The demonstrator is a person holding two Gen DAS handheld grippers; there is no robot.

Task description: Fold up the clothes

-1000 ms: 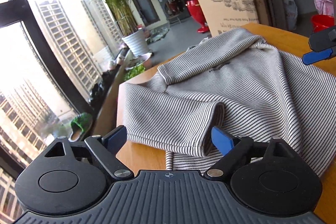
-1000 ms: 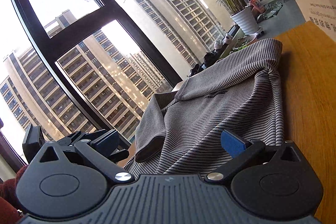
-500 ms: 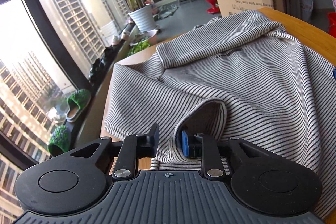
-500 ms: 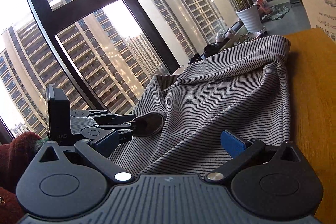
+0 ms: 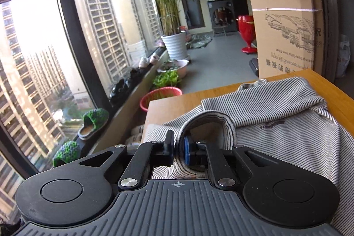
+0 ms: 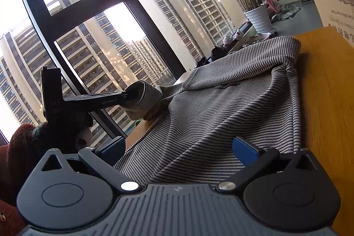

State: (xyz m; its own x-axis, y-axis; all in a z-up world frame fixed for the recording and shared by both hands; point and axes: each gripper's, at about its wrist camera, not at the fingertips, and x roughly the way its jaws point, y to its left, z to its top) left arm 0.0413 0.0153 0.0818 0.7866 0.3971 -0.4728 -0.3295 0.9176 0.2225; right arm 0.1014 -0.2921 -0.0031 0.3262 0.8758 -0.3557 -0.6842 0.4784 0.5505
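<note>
Striped top (image 5: 276, 125): its cuff (image 5: 208, 123), loose on the desk (image 5: 172, 105) a second earlier, was now pinched in the left claw (image 5: 178, 148) and lifted, starting the sleeve fold; beside it the right claw (image 6: 179, 148) gaped empty.

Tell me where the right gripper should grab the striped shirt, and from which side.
Probably the near hem of the shirt, right ahead of the open right gripper. The cloth there lies flat on the table between its fingers, so come in low and level from the near edge to pinch that edge. The left gripper is shut on the sleeve cuff.
</note>
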